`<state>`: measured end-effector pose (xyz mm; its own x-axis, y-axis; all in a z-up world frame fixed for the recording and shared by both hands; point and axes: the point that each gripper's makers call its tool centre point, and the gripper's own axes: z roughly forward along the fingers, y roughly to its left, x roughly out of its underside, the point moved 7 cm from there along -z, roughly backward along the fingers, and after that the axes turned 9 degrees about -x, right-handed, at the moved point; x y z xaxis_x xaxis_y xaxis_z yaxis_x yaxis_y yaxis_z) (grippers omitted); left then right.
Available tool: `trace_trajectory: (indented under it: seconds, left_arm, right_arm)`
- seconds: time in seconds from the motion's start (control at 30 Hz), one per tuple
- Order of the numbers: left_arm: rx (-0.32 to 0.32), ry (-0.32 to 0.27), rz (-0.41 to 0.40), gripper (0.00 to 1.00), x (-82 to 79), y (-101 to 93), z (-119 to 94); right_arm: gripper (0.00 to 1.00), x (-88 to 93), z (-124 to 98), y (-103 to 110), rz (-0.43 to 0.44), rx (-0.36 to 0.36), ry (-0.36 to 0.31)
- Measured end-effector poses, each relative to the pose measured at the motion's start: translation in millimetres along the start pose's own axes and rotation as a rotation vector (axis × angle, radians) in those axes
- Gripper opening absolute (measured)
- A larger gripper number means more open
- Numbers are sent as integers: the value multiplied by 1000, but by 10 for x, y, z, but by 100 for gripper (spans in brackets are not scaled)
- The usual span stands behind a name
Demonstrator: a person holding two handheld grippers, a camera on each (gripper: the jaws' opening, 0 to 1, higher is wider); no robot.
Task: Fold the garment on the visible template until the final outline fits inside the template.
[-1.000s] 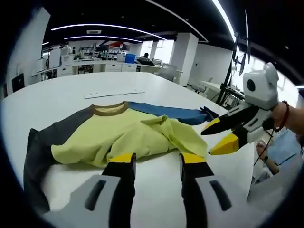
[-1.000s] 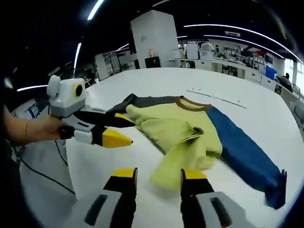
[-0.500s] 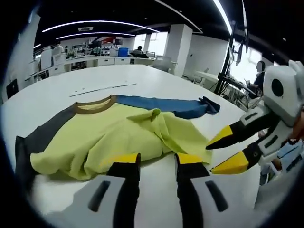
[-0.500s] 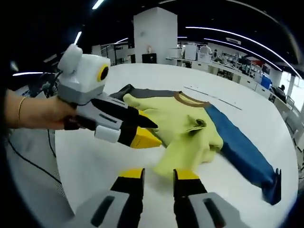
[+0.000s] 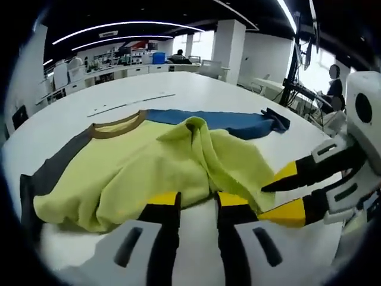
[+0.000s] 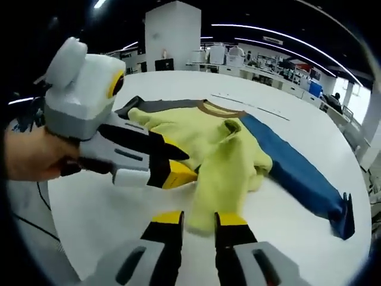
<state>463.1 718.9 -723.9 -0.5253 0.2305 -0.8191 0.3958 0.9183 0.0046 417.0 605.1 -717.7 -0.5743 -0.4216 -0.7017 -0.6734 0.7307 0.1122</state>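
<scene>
Lying across the middle of both views, the one shirt (image 5: pixel 149 161) is spread on the white table (image 5: pixel 71 116), its yellow body bunched and ridged up at centre frame. Its long axis runs sleeve to sleeve: in the left gripper view the dark sleeve (image 5: pixel 44 176) trails to the lower left and the blue sleeve (image 5: pixel 220 119) reaches to the upper right, so the axis crosses that frame nearly side to side. The brown collar (image 5: pixel 116 125) sits on the far side, toward the upper left.

The hem edge of the shirt lies straight ahead of both sets of jaws, at the bottom centre of each frame. The left gripper (image 5: pixel 189 199) has its yellow tips just at the hem with a narrow gap between them and no cloth visibly pinched; I read it as released. The right gripper (image 6: pixel 199 219) likewise points at the yellow fabric with its jaws slightly parted and nothing clearly caught. In the right gripper view the left one sits at mid left, close over the cloth, held by a hand (image 6: pixel 33 158).

Both look about equally near the hem, one toward each end, so a two-handed pinch and fold toward the collar seems the likely next move.

Count: one shirt, two sleeves, two grippers. A thin pale strip (image 5: pixel 131 102) lies beyond the collar; whether it marks the template I cannot tell.
</scene>
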Motion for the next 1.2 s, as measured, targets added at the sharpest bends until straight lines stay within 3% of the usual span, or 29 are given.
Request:
trace_trajectory:
  seconds: [0.17,0.3,0.67,0.93,1.2]
  left_arm:
    - [-14,3,-8,15,-5,23,14]
    - [-9,2,3,12,-8,22,12]
    - [26,2,-13,2,-27,17,-44]
    - [27,-18,43,1,-124,28,-217]
    - [18,-64,-16,1,-242,204,-459]
  right_arm:
    - [16,55,36,-13,15,5,12]
    - [8,74,20,-49,-11,29,8]
    - [0,79,-63,-147,-12,62,-27]
    - [0,30,-246,-245,-34,91,-54]
    - [0,-104,-484,-298,-67,107,-91]
